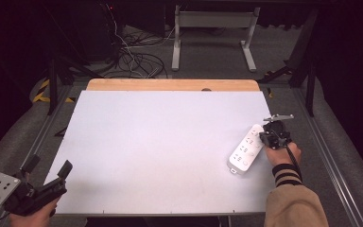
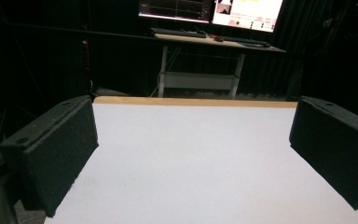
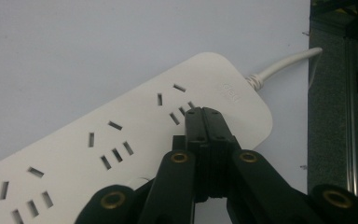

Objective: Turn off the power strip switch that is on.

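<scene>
A white power strip [image 1: 246, 149] lies slantwise on the white table top [image 1: 160, 142] near its right edge. My right gripper [image 1: 264, 137] is over the strip's far end, pointing down, its jaws pressed together with nothing between them. In the right gripper view the shut right gripper [image 3: 204, 113] has its tips over the last socket of the power strip [image 3: 121, 140], whose white cable [image 3: 284, 65] runs off the table edge. I cannot tell whether the tips touch the strip. My left gripper [image 1: 48, 165] is at the table's near left corner, open and empty; the left gripper [image 2: 193, 154] has its jaws wide apart.
A wooden strip [image 1: 170, 85] borders the table's far edge. Behind it are a desk frame [image 1: 212, 33] and loose cables [image 1: 132, 61] on the floor. A metal rail [image 1: 331, 161] runs along the right side. Monitors [image 2: 209, 9] stand on the far desk.
</scene>
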